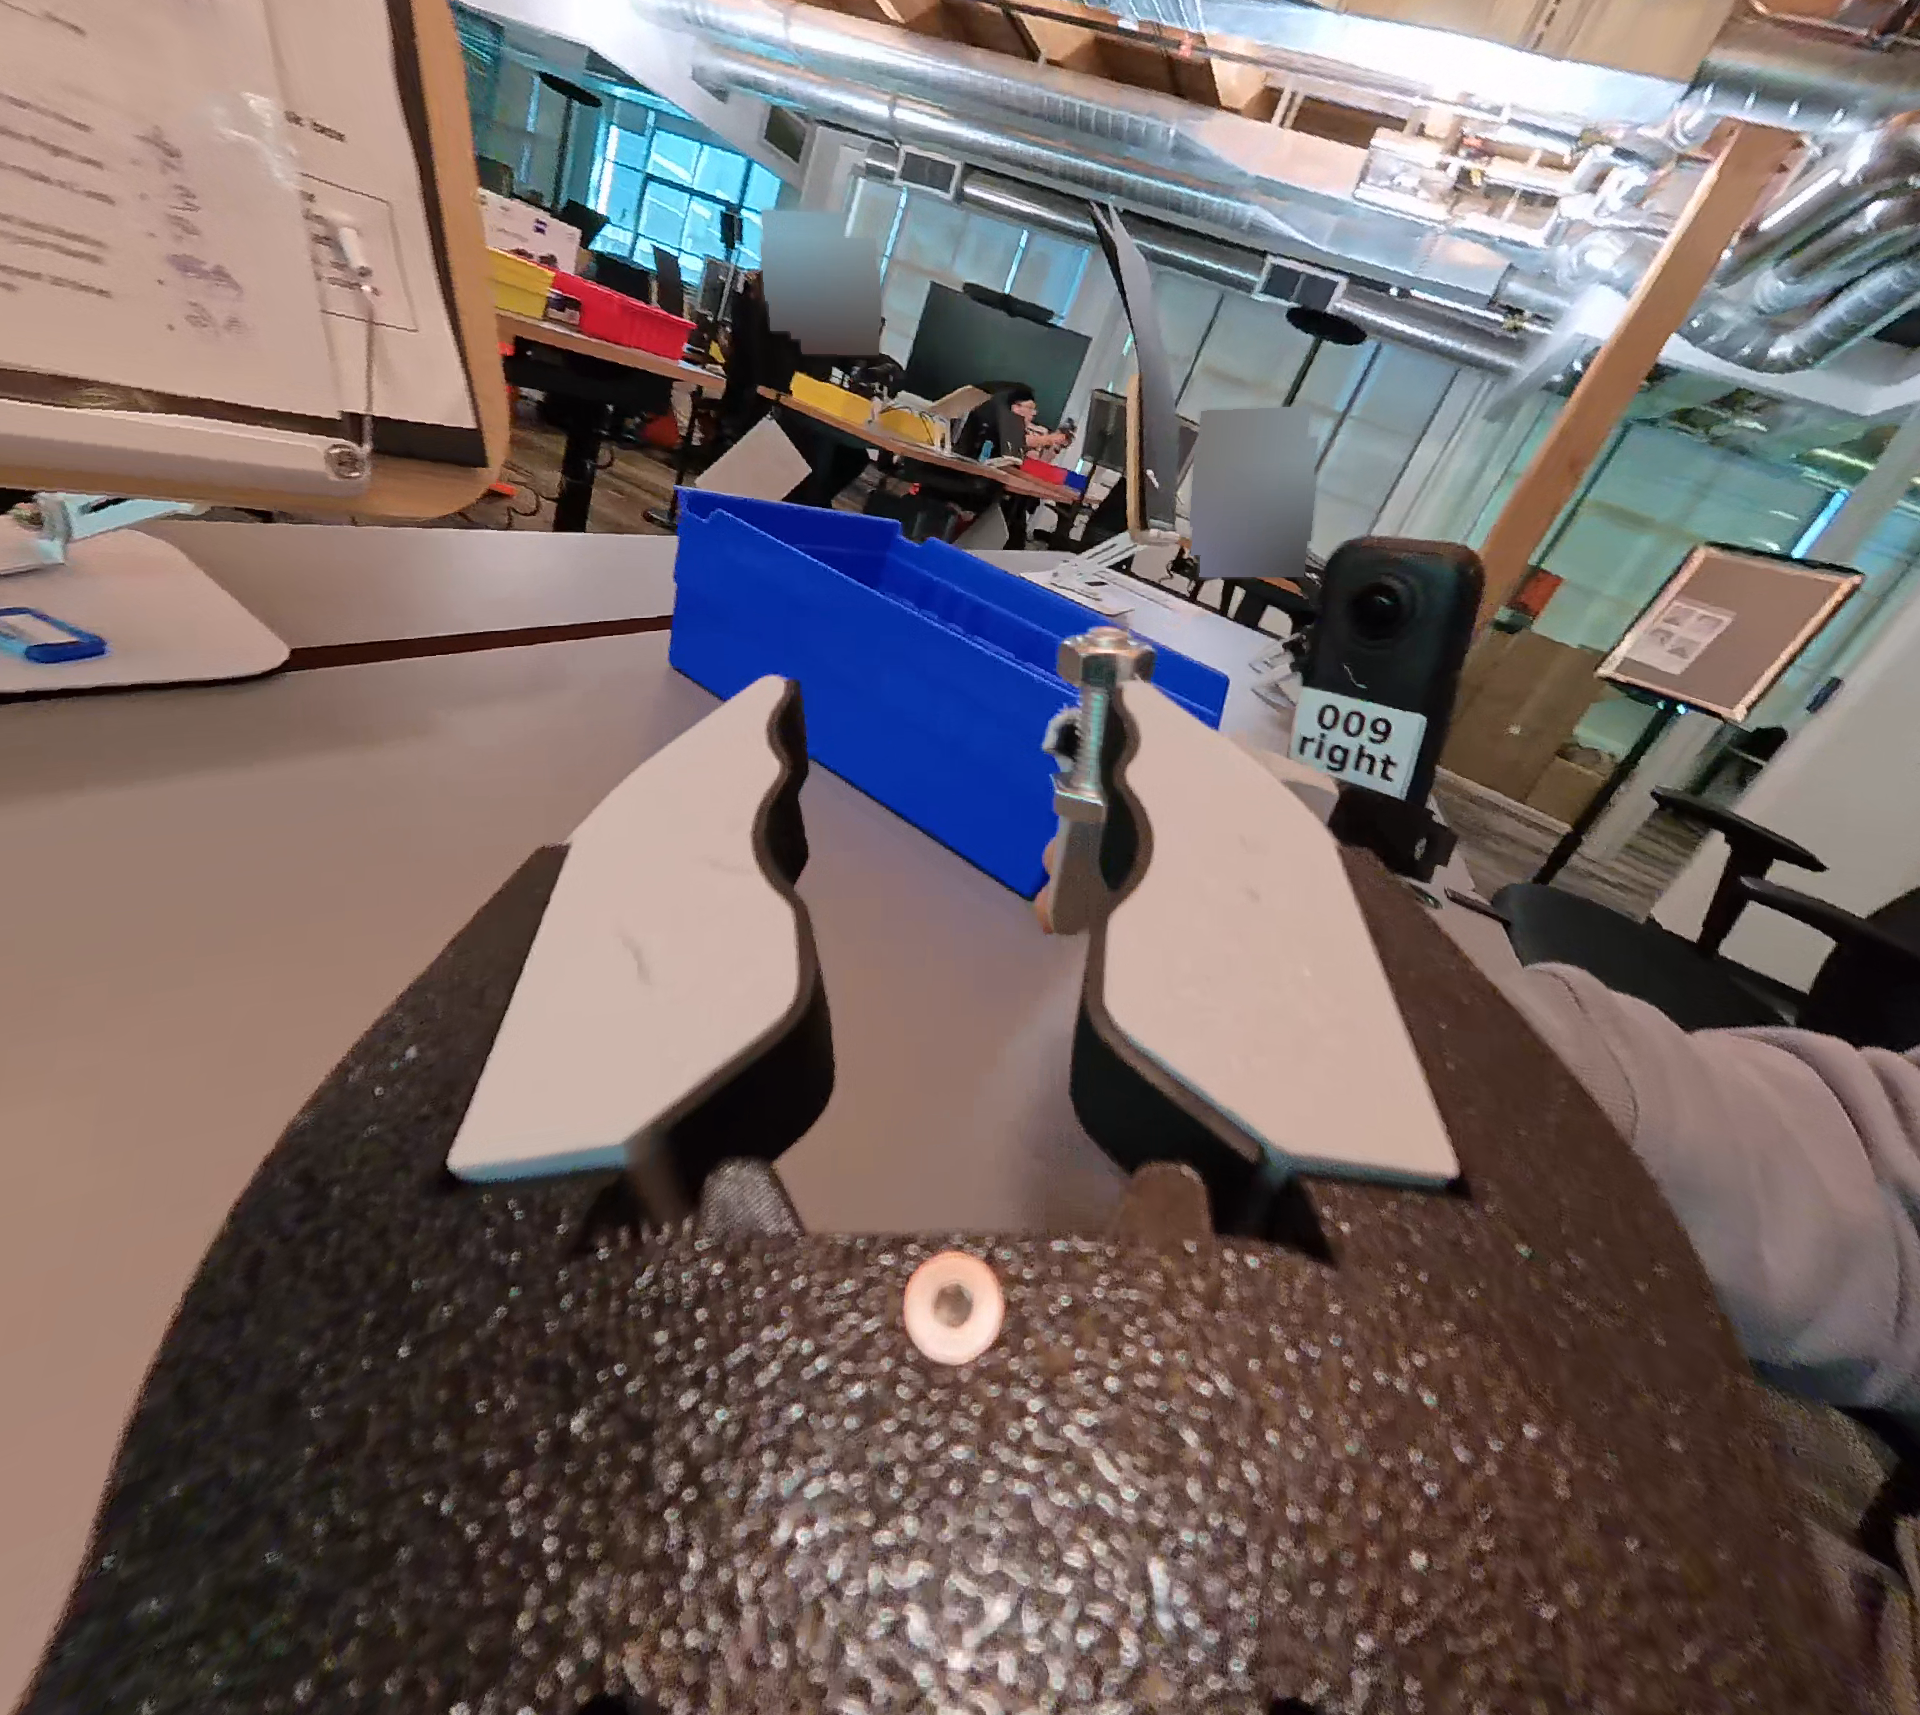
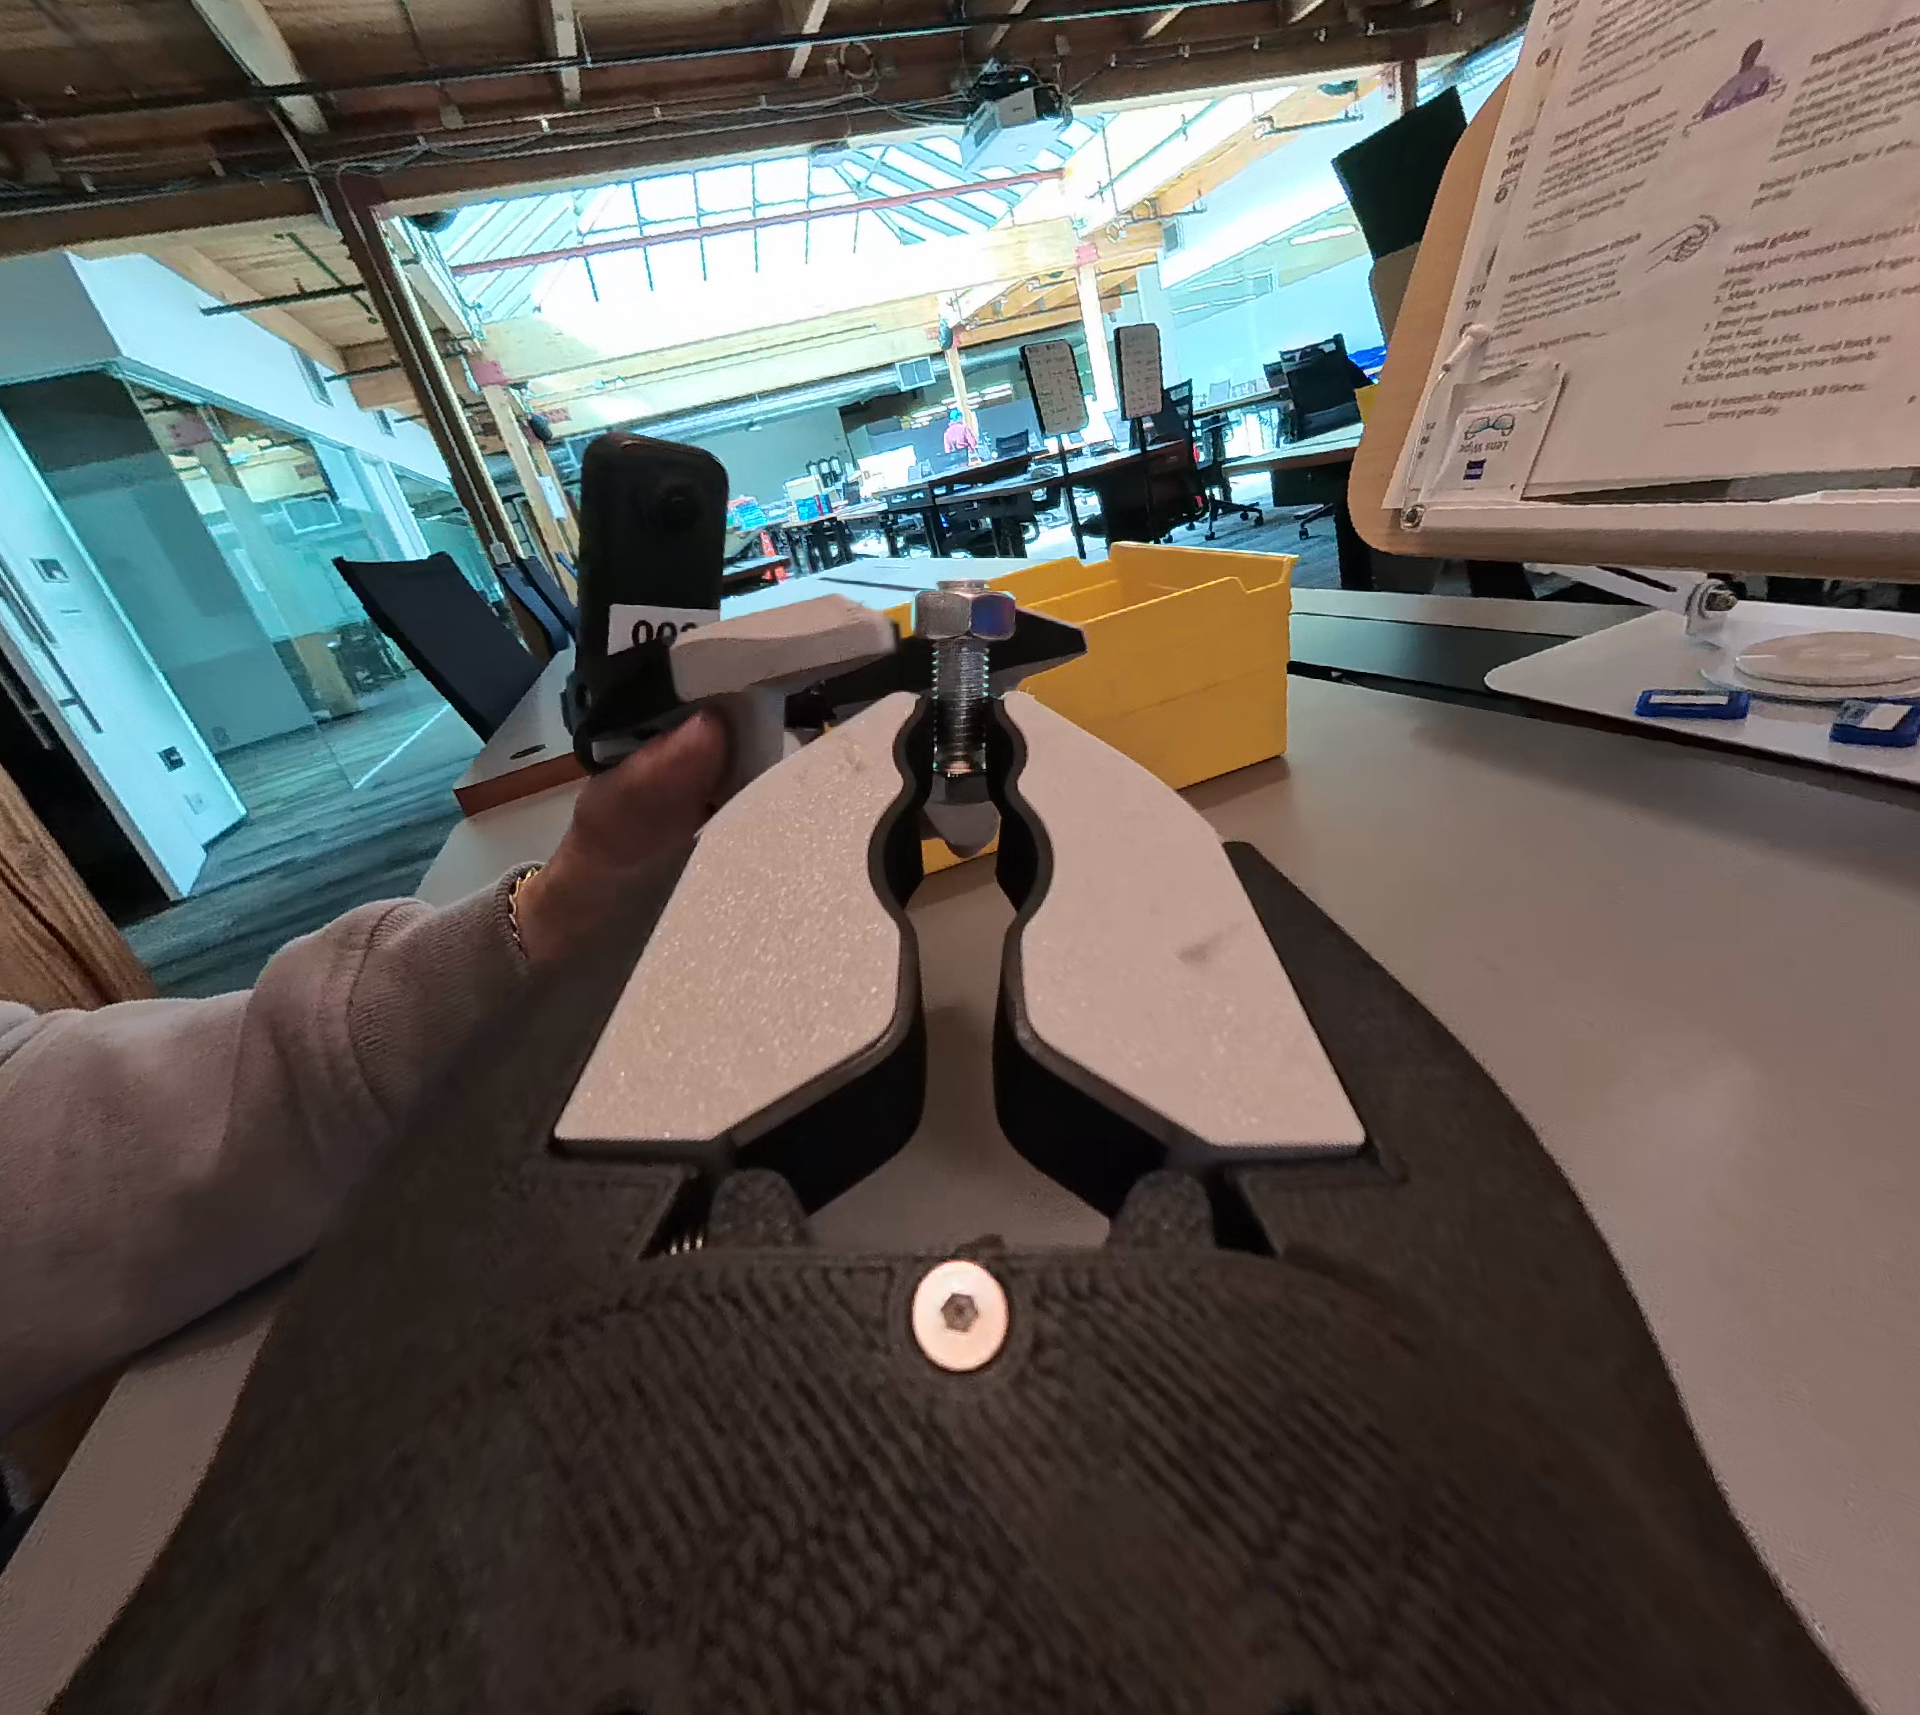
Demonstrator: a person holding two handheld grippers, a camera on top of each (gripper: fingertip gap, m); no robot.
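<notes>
1. Steel hardware sits at the centre of the left wrist view: a threaded silver bolt point(image 1: 1091, 730) with a hex nut point(image 1: 1107, 655) on its upper end stands upright against the inner face of this gripper's right-side finger point(image 1: 1226, 834).
2. The left gripper point(image 1: 951, 730) stands wide open. Its left-side finger point(image 1: 675, 886) is well apart from the bolt and presses on nothing.
3. Behind the fingers, a long blue plastic bin point(image 1: 914, 657) rests on the grey table point(image 1: 260, 834). A black camera body bearing a white label point(image 1: 1392, 647) stands to the right, and a grey sleeve point(image 1: 1714, 1177) enters from the right edge.
4. In the right wrist view, the right gripper point(image 2: 961, 730) is closed to a narrow gap on the bolt's threaded shank point(image 2: 958, 709); both inner finger faces press against it.
5. The bolt stands upright, and the nut point(image 2: 964, 616) sits above the fingertips, clear of them.
6. The left gripper's open fingers point(image 2: 790, 637) reach in from the left at nut height, one on each side of the nut.
7. A yellow plastic bin point(image 2: 1164, 657) stands on the table point(image 2: 1558, 938) just behind the bolt. A hand point(image 2: 623, 824) in a grey sleeve holds the left gripper.
</notes>
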